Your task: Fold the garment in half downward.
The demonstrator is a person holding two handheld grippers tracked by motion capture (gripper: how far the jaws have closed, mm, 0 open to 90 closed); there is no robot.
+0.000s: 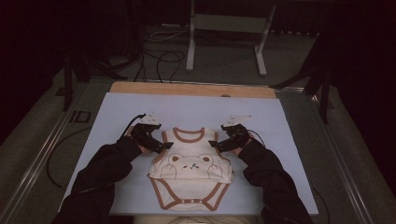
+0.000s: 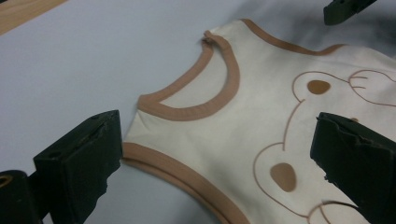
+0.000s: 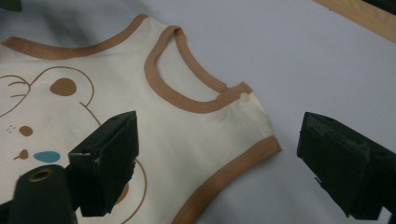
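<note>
- High view: a cream baby bodysuit (image 1: 191, 175) with brown trim and a bear print lies flat on a pale blue mat (image 1: 116, 109).
- Left gripper (image 1: 158, 143), jaws wide, straddles one shoulder (image 2: 154, 122).
- Right gripper (image 1: 219, 143), jaws wide, straddles the other shoulder.

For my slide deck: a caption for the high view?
Two open tongs, left and right, flank a bear-print bodysuit on a pale mat.
</note>
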